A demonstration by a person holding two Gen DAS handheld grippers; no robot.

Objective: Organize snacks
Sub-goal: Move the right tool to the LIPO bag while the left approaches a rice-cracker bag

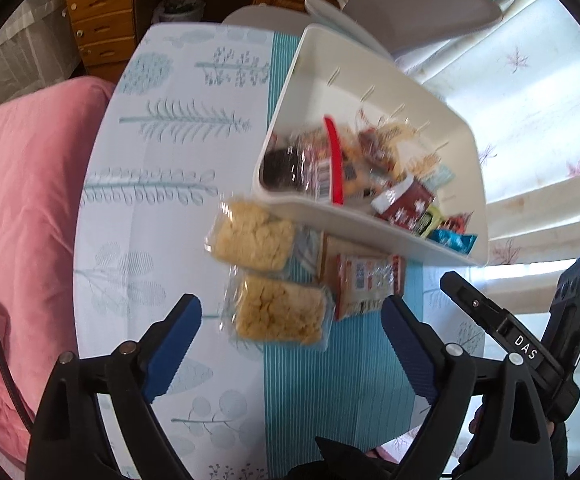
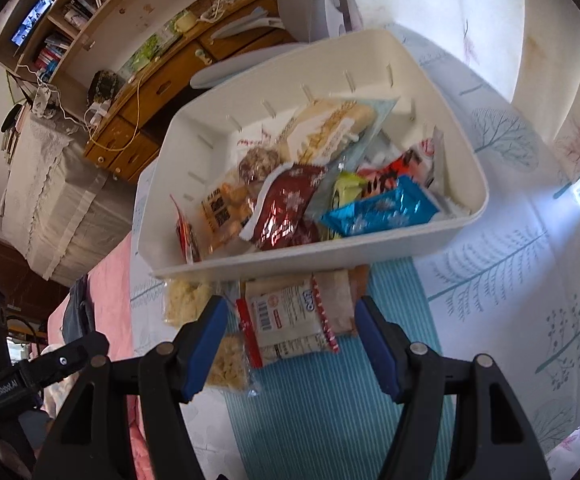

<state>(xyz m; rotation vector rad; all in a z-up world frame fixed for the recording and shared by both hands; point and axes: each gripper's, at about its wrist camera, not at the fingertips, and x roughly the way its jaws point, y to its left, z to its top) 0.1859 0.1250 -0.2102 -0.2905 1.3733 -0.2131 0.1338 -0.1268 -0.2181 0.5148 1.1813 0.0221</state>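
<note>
Left wrist view: left gripper [image 1: 292, 316] jaws wide apart, empty, over two clear-wrapped yellow crumbly snack blocks [image 1: 280, 310] lying on the table [image 1: 162, 128]. Right gripper [image 2: 292, 330] jaws apart around, not pressing, a white-and-red wrapped packet [image 2: 290, 326]. Just beyond, the white plastic bin [image 2: 370, 248] holds assorted snack packets.

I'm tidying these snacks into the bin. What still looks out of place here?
Three packets lie on the tablecloth outside the white bin: two clear-wrapped yellow crisp cakes and a red-and-white wrapped snack. Inside, the snacks are heaped anyhow.
</note>
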